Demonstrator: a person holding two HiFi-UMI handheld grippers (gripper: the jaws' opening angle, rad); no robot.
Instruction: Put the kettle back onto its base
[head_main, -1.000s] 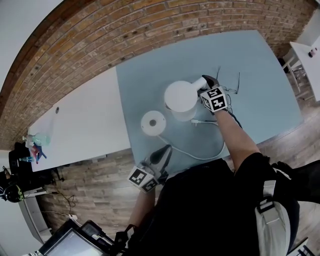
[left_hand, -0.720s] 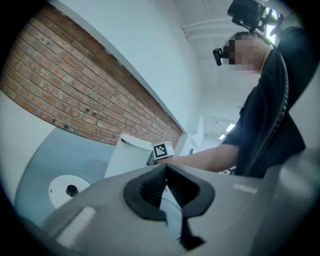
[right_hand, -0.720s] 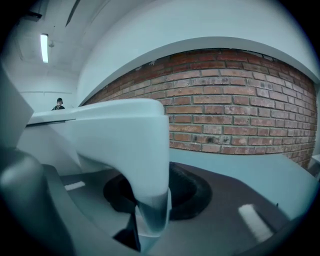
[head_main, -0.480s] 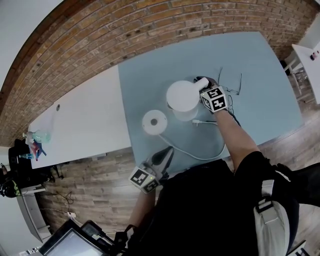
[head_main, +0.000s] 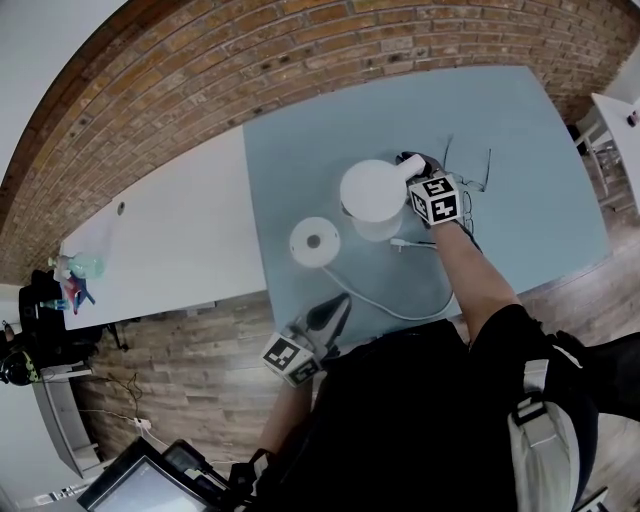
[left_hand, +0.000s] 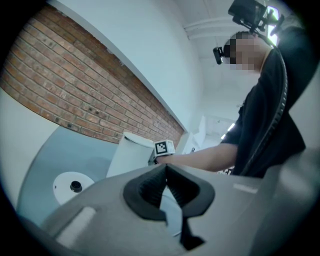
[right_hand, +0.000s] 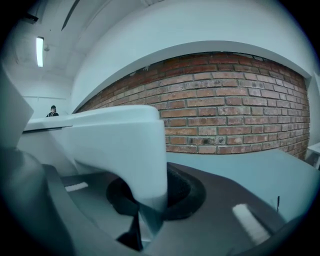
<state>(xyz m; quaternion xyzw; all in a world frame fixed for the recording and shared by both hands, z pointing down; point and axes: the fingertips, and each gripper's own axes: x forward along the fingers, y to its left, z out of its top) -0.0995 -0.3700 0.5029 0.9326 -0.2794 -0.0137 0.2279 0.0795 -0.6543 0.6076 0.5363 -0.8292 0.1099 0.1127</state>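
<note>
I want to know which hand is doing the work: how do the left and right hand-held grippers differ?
The right hand-held gripper has just closed on the handle of the kettle; the left hand-held gripper is shut on nothing. The right reaches across the blue table to the kettle; the left hangs at the table's near edge, short of the base. Both bear a marker cube.

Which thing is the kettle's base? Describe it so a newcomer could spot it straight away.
On the blue-grey table below the brick wall, look just left of the white kettle. The base is the flat white disc there, set apart by its small dark hub and trailing white cord.
</note>
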